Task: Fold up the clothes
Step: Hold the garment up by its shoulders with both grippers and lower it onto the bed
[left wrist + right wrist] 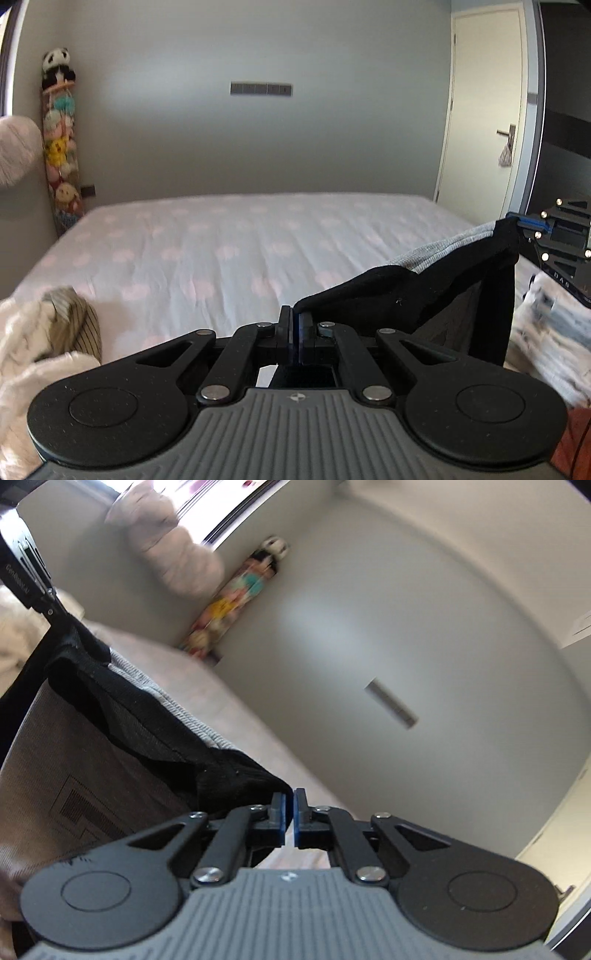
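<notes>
I hold a shirt [406, 291] up in the air over the bed [236, 240]. It is black along the top, with some grey showing behind, and it hangs down between my two grippers.

My left gripper [294, 325] has its jaws pressed together on one top corner of the shirt. The cloth comes out from the tip and runs off to the right.

My right gripper [290, 808] pinches the other top corner. Its jaws are nearly touching, with only a thin slit showing at the tips, and the black cloth bunches against the left one. In the left view I can see this gripper far to the right, with the shirt edge in it.

The bed has a pale sheet with pink spots. A heap of other clothes [33, 332] lies at its near left edge. A tall stack of toys [61, 136] stands in the corner by the wall.
</notes>
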